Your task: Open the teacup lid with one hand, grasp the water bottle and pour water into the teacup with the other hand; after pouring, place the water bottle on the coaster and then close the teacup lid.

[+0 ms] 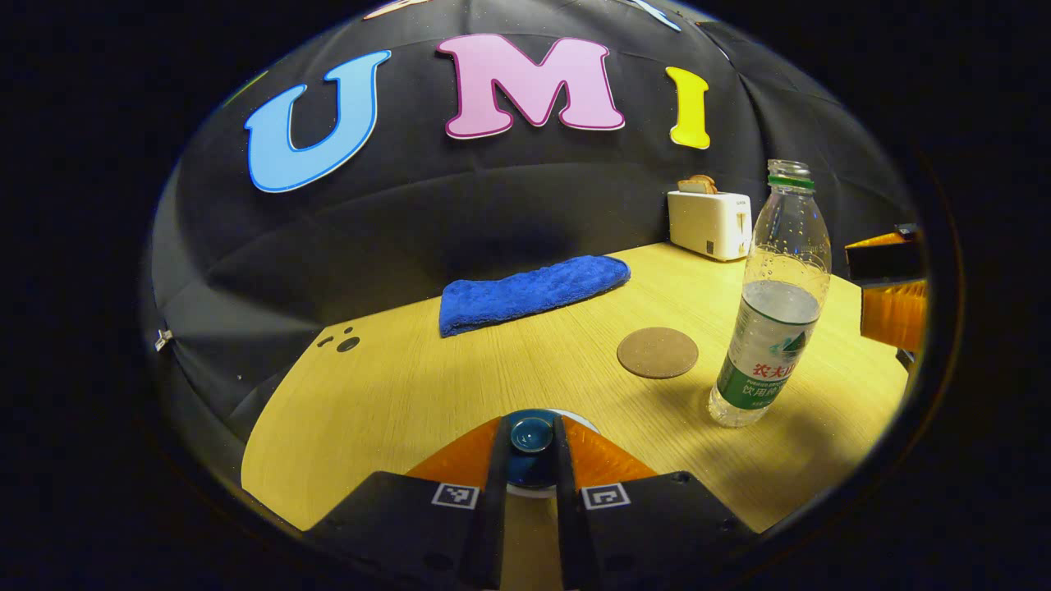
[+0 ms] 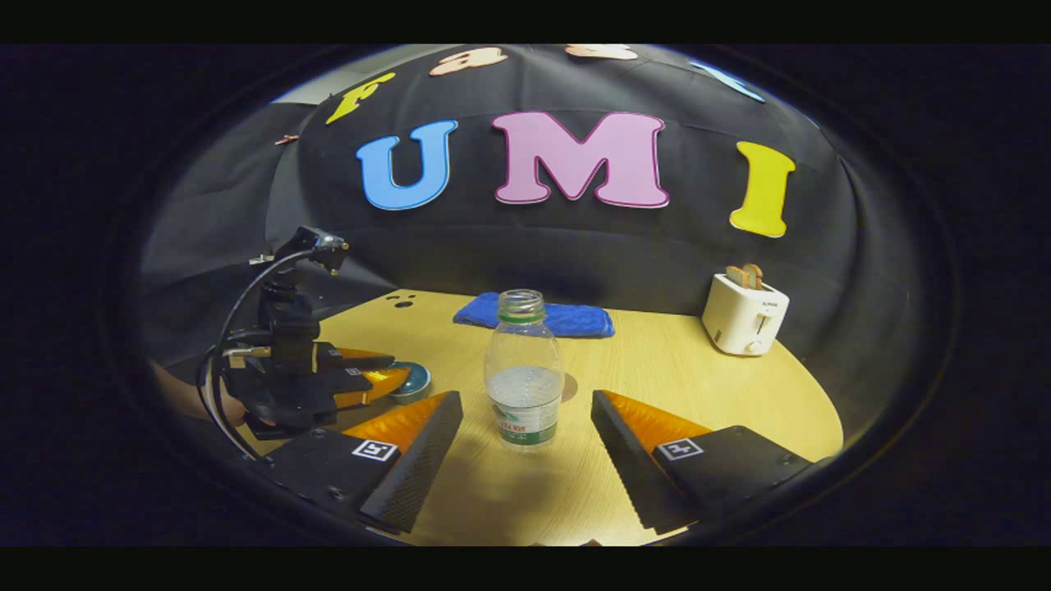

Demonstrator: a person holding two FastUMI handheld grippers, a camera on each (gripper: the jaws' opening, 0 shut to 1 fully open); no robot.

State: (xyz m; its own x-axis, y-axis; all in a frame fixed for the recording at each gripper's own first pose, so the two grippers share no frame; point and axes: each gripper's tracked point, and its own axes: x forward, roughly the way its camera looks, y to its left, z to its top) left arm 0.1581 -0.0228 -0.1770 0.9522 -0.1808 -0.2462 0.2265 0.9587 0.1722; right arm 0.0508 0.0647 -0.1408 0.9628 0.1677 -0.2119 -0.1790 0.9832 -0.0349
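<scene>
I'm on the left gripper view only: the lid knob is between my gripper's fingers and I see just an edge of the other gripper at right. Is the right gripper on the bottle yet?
Observer: No. The right gripper is wide open. The water bottle stands upright in line with its gap, and neither finger touches it.
Operator: Is the bottle centred for it?
Observer: Roughly. It sits about midway between the two fingers, with the blue towel behind it.

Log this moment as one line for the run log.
left gripper: shut on teacup lid knob | right gripper: open, facing water bottle | coaster: bare
</scene>
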